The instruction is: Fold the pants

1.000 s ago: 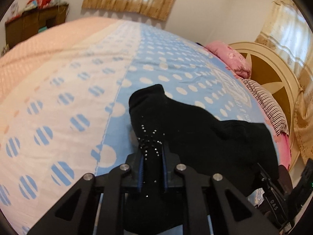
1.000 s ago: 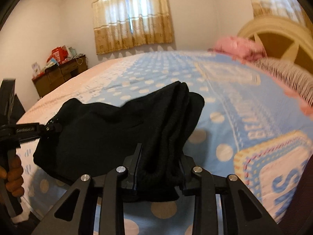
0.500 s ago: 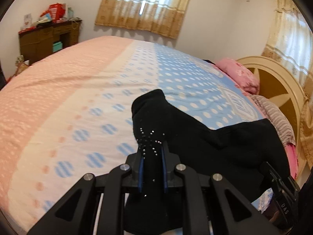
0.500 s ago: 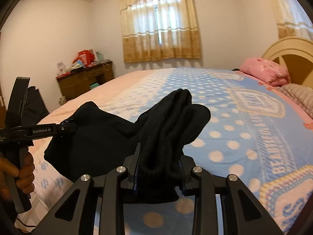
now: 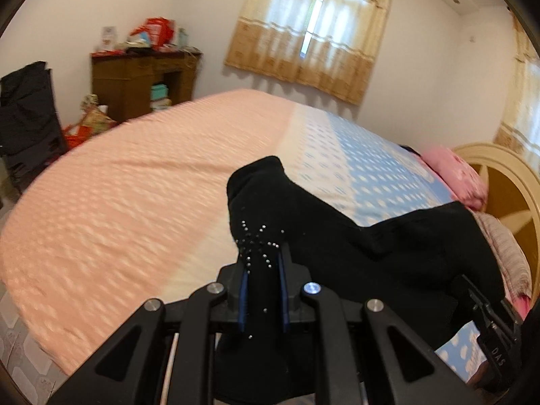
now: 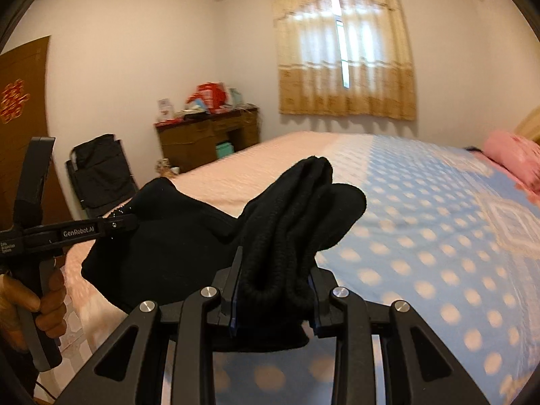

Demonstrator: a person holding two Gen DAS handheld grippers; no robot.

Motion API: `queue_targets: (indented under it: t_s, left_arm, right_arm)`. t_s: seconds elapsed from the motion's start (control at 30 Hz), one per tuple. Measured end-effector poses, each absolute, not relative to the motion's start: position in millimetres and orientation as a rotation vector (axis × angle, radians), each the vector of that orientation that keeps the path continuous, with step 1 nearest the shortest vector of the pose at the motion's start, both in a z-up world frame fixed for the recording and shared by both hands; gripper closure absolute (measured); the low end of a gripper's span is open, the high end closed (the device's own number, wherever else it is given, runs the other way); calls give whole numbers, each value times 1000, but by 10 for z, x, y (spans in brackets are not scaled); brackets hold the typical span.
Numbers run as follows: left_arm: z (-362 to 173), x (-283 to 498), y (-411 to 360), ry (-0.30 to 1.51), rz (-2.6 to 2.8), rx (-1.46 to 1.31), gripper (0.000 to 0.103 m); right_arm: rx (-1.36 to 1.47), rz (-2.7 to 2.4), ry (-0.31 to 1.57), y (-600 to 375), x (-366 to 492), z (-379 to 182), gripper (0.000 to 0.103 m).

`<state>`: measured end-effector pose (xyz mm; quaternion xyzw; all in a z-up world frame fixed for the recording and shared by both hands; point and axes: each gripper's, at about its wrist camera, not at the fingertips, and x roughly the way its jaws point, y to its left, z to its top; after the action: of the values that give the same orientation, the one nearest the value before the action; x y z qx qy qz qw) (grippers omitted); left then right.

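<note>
Black pants [image 5: 388, 246] hang stretched between my two grippers above the bed. My left gripper [image 5: 262, 263] is shut on one end of the cloth, a part with small shiny studs [image 5: 258, 239]. In the right wrist view my right gripper [image 6: 274, 283] is shut on a thick bunched fold of the pants [image 6: 303, 209]. The left gripper [image 6: 125, 224] shows there at the left, held by a hand [image 6: 44, 300], with the cloth spanning between the two. The right gripper's body [image 5: 492, 324] shows at the lower right of the left wrist view.
The bed [image 5: 118, 202] has a pink and blue dotted cover. A pink pillow [image 5: 455, 175] and a cream headboard [image 5: 506, 182] are at the right. A brown dresser [image 6: 209, 138] with clutter stands by the far wall, with a black chair [image 6: 98, 168] next to it.
Both grippers rose and swung left with the pants still held. The views lifted from the blue dotted cover toward the pink side, the dresser and the window.
</note>
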<state>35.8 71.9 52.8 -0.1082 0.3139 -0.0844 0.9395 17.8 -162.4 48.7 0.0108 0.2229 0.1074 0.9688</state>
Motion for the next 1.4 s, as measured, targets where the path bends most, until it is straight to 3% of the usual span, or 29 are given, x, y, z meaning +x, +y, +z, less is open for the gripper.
queue_targets:
  t_s: [0.37,0.6,0.7,0.77,0.83,0.97,1.23,1.33,1.4]
  left_arm:
    - [639,797,1304,556,39,-218,88]
    - [-121,1140,1436,745,115,-241,84]
    - [-389,1135,1539,800,139,-303,65]
    - [-427,1084,1618,784,178,-336,37]
    - [-423,1062,1636,788,180,-345,34]
    - [-331,985,1728,834,206,-312,13]
    - [-104,371,2453,717,411,-362,11]
    - [-30,340,2430,684,430,-352,13]
    - [5,419,2329,680,391,-334,14]
  right_arm:
    - [-103,359,401,-709,1225,572,72]
    - [-233,343,692,-494,1995,-442,70]
    - [-184,334,738,-634,2094,-530,59]
    - [-184,314,752,-696,2140,-509,39]
    - [-184,301,766,-728,2166,-523,32]
    - [-55,310,788,-932,2097,-409,32]
    - [56,202,595,-1254,1539,-4,34]
    - [11,293,554,-978,1432,131,60]
    - [-10,359,586,-764,1481,117,63]
